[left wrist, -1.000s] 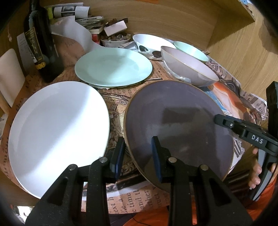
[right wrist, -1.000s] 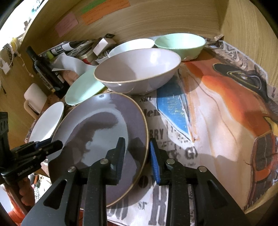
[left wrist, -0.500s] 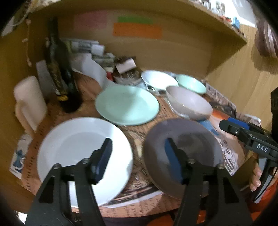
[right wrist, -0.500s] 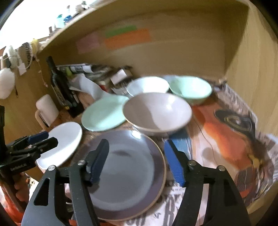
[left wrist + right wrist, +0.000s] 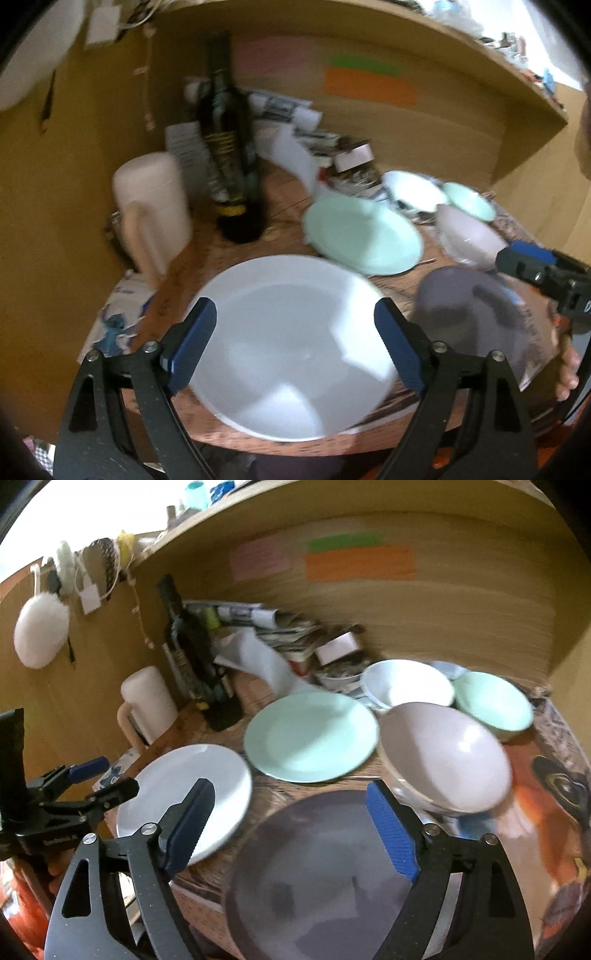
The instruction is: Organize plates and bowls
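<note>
Plates and bowls lay spread over a paper-covered bench (image 5: pixel 258 443), none of them in either claw.

Through the left wrist camera, the left claw (image 5: pixel 295 343) hung above the white plate (image 5: pixel 291 347), its blue-padded fingers (image 5: pixel 192 343) wide apart and still opening, with nothing pressed between them. The white plate sat at the near edge of the bench. Beyond it and to the right lay the mint plate (image 5: pixel 364 236), and to the right of the white one the dark plate (image 5: pixel 476 317). Further back stood a pale bowl (image 5: pixel 469 236), a white bowl (image 5: pixel 413 190) and a mint bowl (image 5: pixel 467 201), close together. A dark bottle (image 5: pixel 231 155) stood upright behind the white plate, with a cream mug (image 5: pixel 151 210) to its left. The right claw (image 5: pixel 543 273) reached in from the right edge, a person's fingers (image 5: pixel 567 369) below it.

Through the right wrist camera, the right claw (image 5: pixel 291 830) hovered over the dark plate (image 5: pixel 317 878), its jaws likewise spread and opening, gripping nothing. The white plate (image 5: pixel 184 790) lay to the left, the mint plate (image 5: pixel 310 734) behind. The pale bowl (image 5: pixel 447 753) stood just beside the dark plate's far right rim, with the white bowl (image 5: pixel 406 683) and mint bowl (image 5: pixel 493 701) behind it. The left claw (image 5: pixel 96 779) showed at the left edge, jaws apart. The bottle (image 5: pixel 192 646) and the mug (image 5: pixel 147 701) stood at the back left, and a white fluffy ball (image 5: pixel 40 627) hung on the wall.
</note>
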